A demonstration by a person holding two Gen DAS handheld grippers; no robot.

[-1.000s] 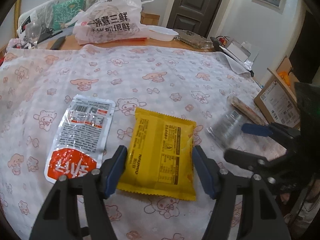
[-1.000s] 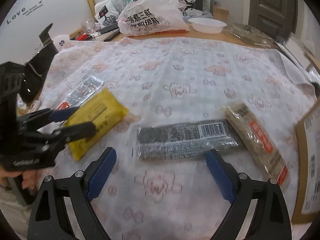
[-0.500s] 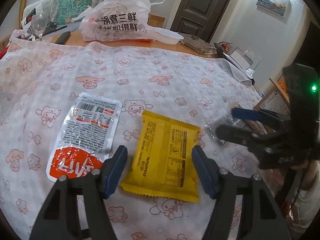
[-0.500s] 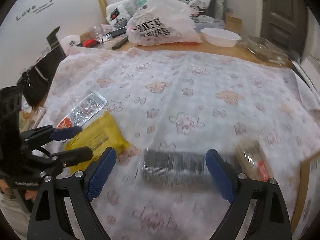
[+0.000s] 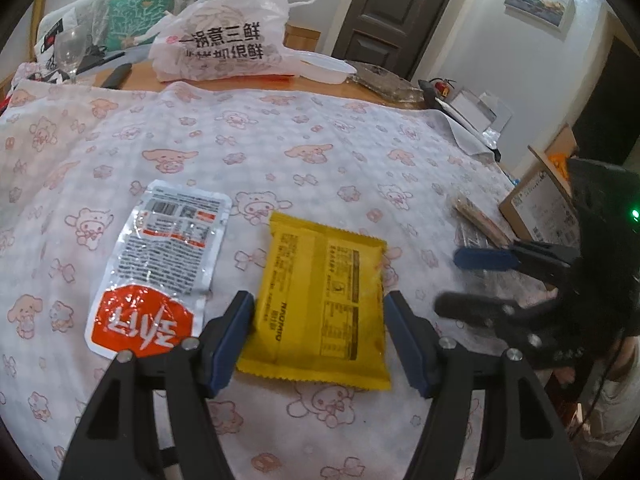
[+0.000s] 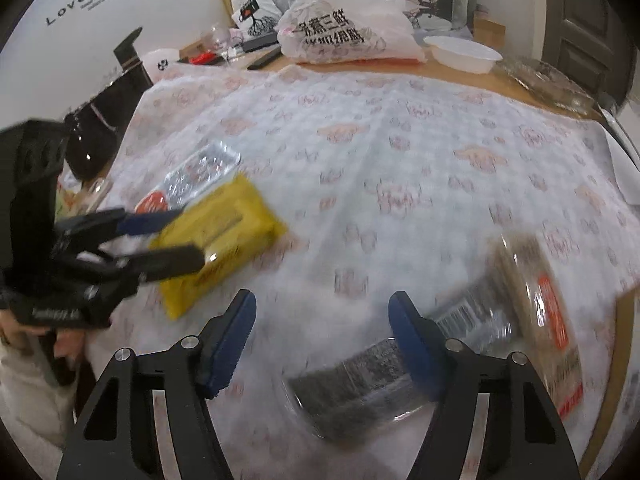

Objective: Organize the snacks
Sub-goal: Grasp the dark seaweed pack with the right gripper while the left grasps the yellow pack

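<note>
A yellow snack packet [image 5: 324, 300] lies flat on the patterned cloth, and my left gripper [image 5: 320, 332] is open with one finger on each side of its near half. A silver and red pouch [image 5: 160, 264] lies just left of it. My right gripper [image 6: 322, 340] is open and empty above the cloth; a dark seaweed pack [image 6: 360, 392] lies under its right finger and a long brown bar [image 6: 540, 320] lies to the right. The yellow packet [image 6: 224, 240] and left gripper [image 6: 160, 240] show at the left of the right wrist view. The right gripper [image 5: 472, 280] shows at the right of the left wrist view.
A white printed plastic bag [image 5: 224, 48], a white bowl [image 5: 324, 68], a wine glass [image 5: 72, 50] and a clear tray stand at the table's far edge. A cardboard box [image 5: 548, 200] sits off the right side. A black chair [image 6: 104, 120] stands left.
My right gripper has swung left and away from the dark pack, which now lies low and right in its view. My left gripper has stayed around the yellow packet.
</note>
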